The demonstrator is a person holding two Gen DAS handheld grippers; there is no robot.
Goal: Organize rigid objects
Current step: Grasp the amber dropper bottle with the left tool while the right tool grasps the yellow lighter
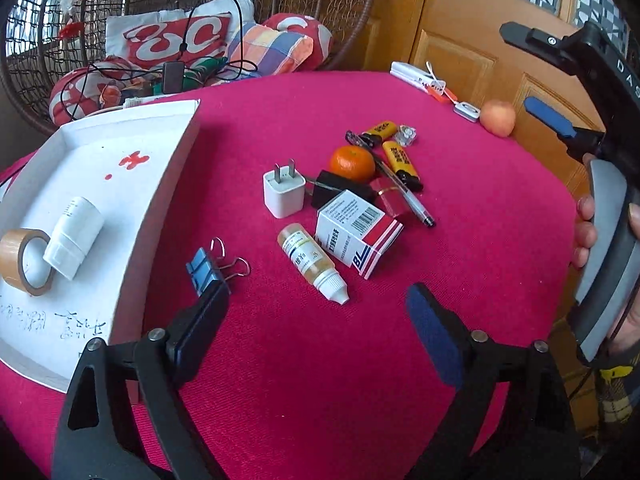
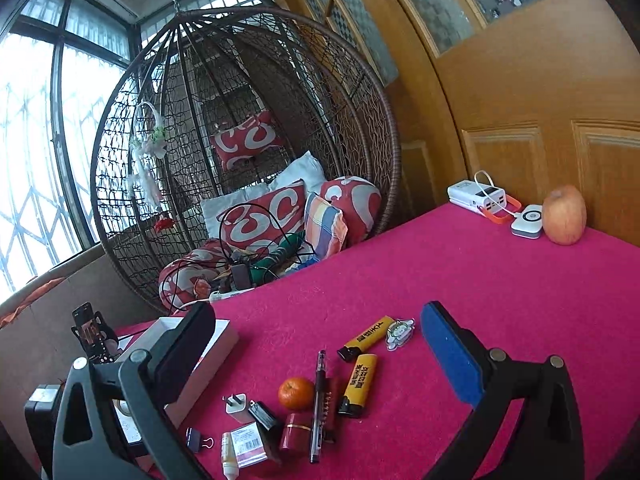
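Two pairs of tongs, both spread wide, clamped on nothing. Seen from the left tongs (image 1: 318, 296): at nine to ten o'clock, white box (image 1: 168, 184), already holding tape roll (image 1: 24, 260) and white bottle (image 1: 74, 236). At eleven o'clock, just beside the left pad, blue binder clip (image 1: 204, 274). At twelve o'clock, close ahead and centred in the gap, dropper bottle (image 1: 310, 262), flat on the red surface (image 1: 320, 380), long axis from eleven to five o'clock, cap end nearest. Probably the next pick; calls for a slight roll to close across its width. At two o'clock, raised and well apart from the bottle, right tongs (image 2: 318, 312); left hand clearly nearer.
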